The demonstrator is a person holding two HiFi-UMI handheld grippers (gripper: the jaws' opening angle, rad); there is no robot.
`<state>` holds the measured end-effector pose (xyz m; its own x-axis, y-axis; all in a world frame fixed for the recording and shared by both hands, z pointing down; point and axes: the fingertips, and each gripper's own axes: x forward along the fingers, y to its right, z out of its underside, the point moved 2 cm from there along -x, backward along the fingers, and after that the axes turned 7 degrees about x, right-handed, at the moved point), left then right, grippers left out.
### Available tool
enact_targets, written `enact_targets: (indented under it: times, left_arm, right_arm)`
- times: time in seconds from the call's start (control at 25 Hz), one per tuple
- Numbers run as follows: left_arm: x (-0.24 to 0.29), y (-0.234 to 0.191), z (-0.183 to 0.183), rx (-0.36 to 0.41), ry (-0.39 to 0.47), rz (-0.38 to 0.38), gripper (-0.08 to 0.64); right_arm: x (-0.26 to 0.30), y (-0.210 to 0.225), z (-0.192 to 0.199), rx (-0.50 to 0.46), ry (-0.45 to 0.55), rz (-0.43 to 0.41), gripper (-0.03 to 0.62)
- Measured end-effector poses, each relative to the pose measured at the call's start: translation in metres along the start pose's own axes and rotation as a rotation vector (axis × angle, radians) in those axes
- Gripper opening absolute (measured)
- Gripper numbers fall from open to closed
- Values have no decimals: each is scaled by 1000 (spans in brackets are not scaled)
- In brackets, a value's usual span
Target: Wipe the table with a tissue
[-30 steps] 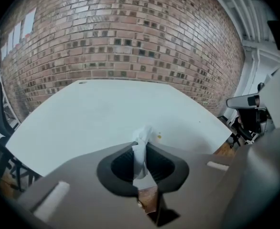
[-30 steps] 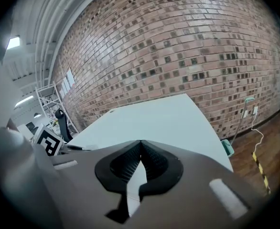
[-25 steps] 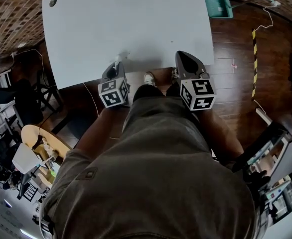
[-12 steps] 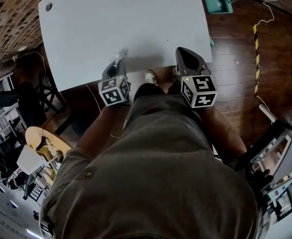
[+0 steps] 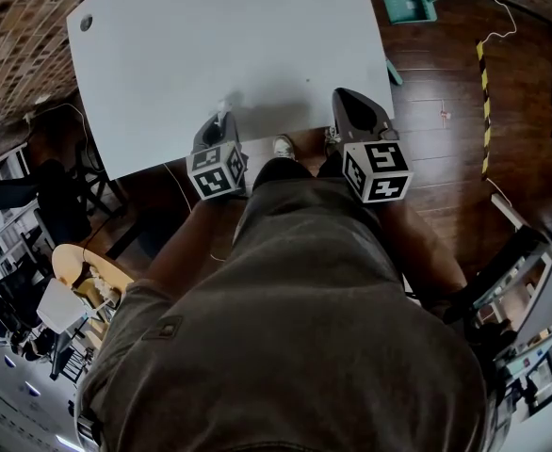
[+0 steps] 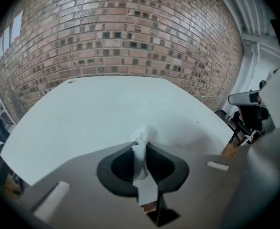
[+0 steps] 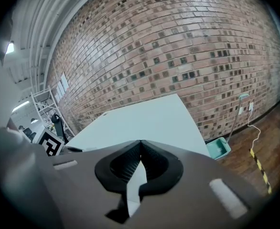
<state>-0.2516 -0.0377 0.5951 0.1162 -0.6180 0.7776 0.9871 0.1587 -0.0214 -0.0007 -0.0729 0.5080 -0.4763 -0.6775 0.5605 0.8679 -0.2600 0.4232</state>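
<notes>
While the left gripper (image 5: 221, 122) is pinching a tissue (image 6: 144, 135) at the table's (image 5: 229, 45) near edge, the right gripper (image 5: 340, 100) (jaws pressed together) is hovering there too.

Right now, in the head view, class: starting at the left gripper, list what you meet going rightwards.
left gripper clamping the tissue → white shoe → right gripper → yellow-and-black striped floor tape

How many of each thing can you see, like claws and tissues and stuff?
claws: 2 (left claw, right claw)
tissue: 1
table: 1
teal tub: 1
total: 5
</notes>
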Motion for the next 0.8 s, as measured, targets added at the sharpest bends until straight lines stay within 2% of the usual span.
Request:
enact_targets:
  times: [0.8]
  left_arm:
    - [2,28,-7,18,16,43,35]
  right_arm:
    - [-10,7,-8,-18,13,-4,14]
